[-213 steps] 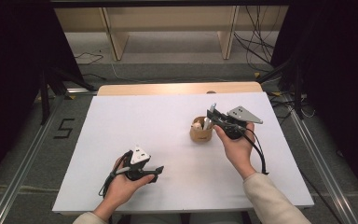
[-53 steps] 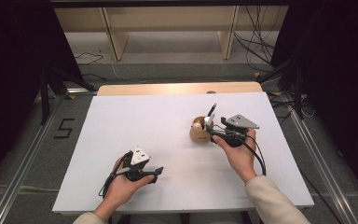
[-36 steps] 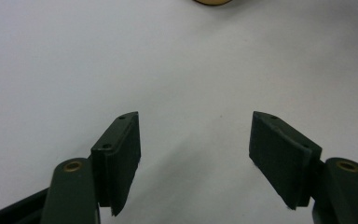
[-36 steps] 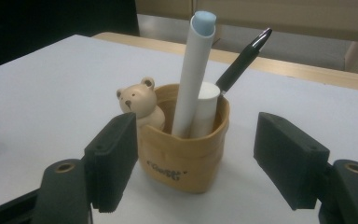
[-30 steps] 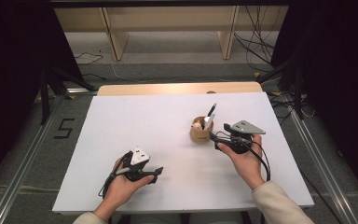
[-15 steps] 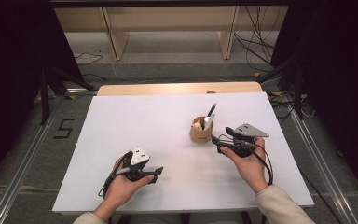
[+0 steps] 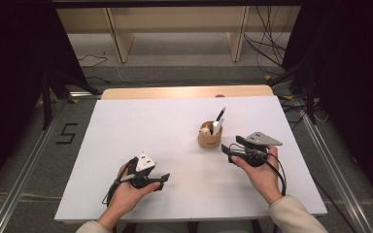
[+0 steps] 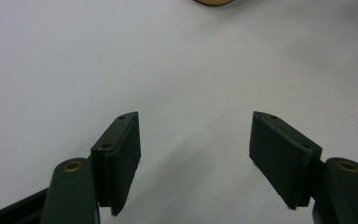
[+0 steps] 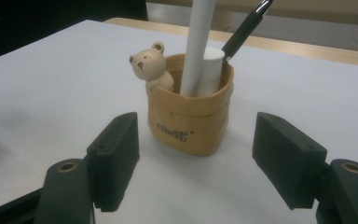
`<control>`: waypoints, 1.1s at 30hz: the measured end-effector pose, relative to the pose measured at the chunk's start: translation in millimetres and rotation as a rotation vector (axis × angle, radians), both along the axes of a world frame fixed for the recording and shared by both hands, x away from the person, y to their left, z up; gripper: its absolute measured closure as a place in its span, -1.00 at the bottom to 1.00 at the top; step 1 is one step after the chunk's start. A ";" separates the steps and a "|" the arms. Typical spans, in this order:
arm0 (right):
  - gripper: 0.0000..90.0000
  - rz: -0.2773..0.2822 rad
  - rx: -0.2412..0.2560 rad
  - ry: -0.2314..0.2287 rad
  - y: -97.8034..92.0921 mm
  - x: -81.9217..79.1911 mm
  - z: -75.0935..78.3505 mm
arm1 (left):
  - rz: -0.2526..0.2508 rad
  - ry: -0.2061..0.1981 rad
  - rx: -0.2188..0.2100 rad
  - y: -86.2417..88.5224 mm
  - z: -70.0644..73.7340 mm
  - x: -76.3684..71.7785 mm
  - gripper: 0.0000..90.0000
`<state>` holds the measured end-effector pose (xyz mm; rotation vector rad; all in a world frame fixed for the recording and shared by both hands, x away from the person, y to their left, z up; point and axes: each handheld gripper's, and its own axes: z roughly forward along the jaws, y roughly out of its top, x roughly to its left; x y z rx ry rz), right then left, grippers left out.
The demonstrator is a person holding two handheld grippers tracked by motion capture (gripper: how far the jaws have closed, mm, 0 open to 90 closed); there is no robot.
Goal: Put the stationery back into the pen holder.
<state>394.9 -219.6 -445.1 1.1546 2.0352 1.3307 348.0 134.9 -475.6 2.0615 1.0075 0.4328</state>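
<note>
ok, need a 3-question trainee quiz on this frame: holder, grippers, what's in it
1. True or false: the right gripper is shut on the pen holder.
2. What figure sits on the holder's rim? A) cat B) bear C) duck
3. Fill in: the left gripper rests with jaws ____ over the bare white table.

Key
1. False. Its jaws are open and short of the holder.
2. B, the bear, beside a black pen and a white pen.
3. open

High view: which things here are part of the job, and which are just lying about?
In the job:
- pen holder with bear figure
- black pen and white pen in it
- right gripper, open, beside it

Lying about:
- left gripper, open, apart
- shelving
- floor cables
</note>
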 end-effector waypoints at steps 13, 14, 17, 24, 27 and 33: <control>-0.29 0.018 -0.007 0.006 -4.1 -5.9 -2.3 | -0.002 0.000 0.000 -0.3 0.2 0.0 -0.26; -0.29 0.019 -0.009 0.008 -4.3 -6.5 -2.3 | -0.002 0.000 0.000 -0.3 0.1 0.0 -0.26; -0.30 0.023 -0.012 0.009 -5.1 -8.0 -2.9 | -0.002 0.001 0.002 -0.3 0.1 0.0 -0.26; -0.30 0.030 -0.019 0.015 -7.8 -10.8 -4.8 | 0.000 -0.001 0.000 -0.3 0.3 -0.1 -0.26; -0.30 0.032 -0.024 0.018 -9.1 -12.2 -5.9 | -0.001 0.000 0.001 -0.2 0.2 -0.1 -0.26; -0.30 0.035 -0.029 0.026 -11.3 -14.4 -7.9 | -0.003 0.000 0.005 0.6 0.6 0.1 -0.26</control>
